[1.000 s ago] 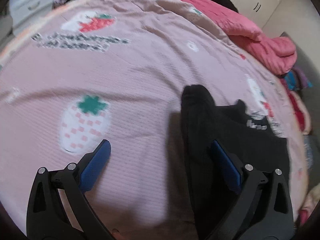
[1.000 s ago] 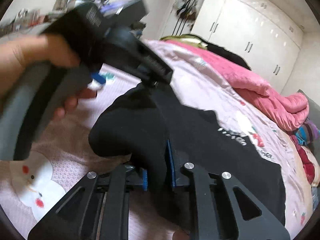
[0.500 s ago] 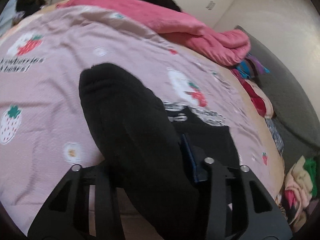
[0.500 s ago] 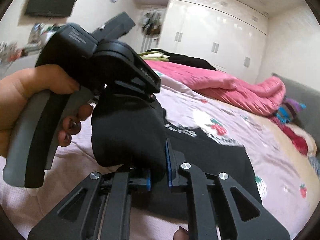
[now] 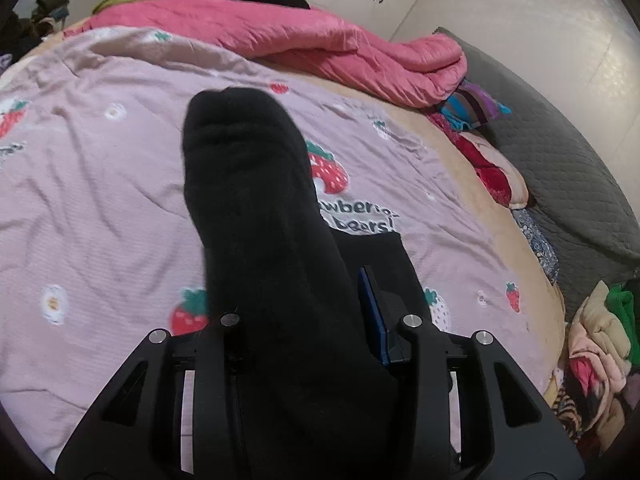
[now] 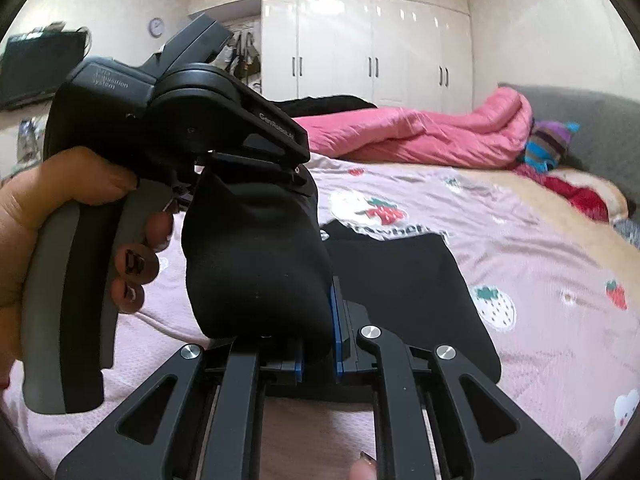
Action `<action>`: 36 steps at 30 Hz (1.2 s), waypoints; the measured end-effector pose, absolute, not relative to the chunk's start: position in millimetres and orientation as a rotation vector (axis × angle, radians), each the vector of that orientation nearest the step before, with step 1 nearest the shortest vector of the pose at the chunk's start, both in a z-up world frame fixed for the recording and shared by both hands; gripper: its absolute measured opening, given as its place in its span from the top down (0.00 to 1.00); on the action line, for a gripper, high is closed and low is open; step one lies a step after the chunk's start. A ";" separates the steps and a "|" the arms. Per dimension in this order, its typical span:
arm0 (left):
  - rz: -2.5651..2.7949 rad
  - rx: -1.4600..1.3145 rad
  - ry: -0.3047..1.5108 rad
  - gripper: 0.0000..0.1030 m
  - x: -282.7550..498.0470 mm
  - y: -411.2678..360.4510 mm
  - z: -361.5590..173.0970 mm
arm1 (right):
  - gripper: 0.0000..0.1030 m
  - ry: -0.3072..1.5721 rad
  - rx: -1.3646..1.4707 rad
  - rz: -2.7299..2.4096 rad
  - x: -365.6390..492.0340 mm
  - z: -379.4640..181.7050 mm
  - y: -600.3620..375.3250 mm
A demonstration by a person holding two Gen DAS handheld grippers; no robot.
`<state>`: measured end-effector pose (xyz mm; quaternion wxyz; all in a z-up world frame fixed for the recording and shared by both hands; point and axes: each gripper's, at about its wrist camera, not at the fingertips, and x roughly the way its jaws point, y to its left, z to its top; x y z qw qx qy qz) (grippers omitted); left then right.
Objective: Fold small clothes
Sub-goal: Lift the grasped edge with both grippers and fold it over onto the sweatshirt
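Left gripper (image 5: pixel 308 320) and right gripper (image 6: pixel 318 344) both clamp one black garment (image 5: pixel 260 208), holding it lifted above the bed (image 5: pixel 100 208). Its lower part lies on the pink strawberry sheet (image 6: pixel 540 248) beside print partly reading "bears!". The left gripper's housing carries small white lettering, too blurred to read. A pink quilt (image 6: pixel 420 136) lies along the far edge.

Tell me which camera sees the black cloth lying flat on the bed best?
The right wrist view. There the flat black cloth spreads across the strawberry sheet with its edges visible. In the left wrist view only a small strip peeks out behind the lifted black piece.
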<state>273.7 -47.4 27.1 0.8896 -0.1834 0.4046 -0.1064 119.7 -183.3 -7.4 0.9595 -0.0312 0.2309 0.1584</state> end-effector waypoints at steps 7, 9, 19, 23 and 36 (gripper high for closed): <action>-0.197 -0.336 0.936 0.69 302.8 -91.2 9.6 | 0.91 0.592 0.126 0.336 143.0 -19.8 -222.6; -0.188 -0.338 0.973 0.65 310.9 -98.4 1.6 | 0.91 0.649 0.209 0.342 152.7 -27.0 -236.4; -0.190 -0.310 1.037 0.31 332.7 -131.7 -22.2 | 0.90 0.849 0.574 0.392 175.8 -57.4 -283.8; -0.231 -0.330 1.005 0.20 331.6 -135.7 -15.5 | 0.88 0.896 0.682 0.396 178.6 -67.9 -299.3; -0.163 -0.158 0.919 0.16 253.0 -76.4 3.1 | 0.45 0.965 0.706 0.553 199.6 -43.6 -317.1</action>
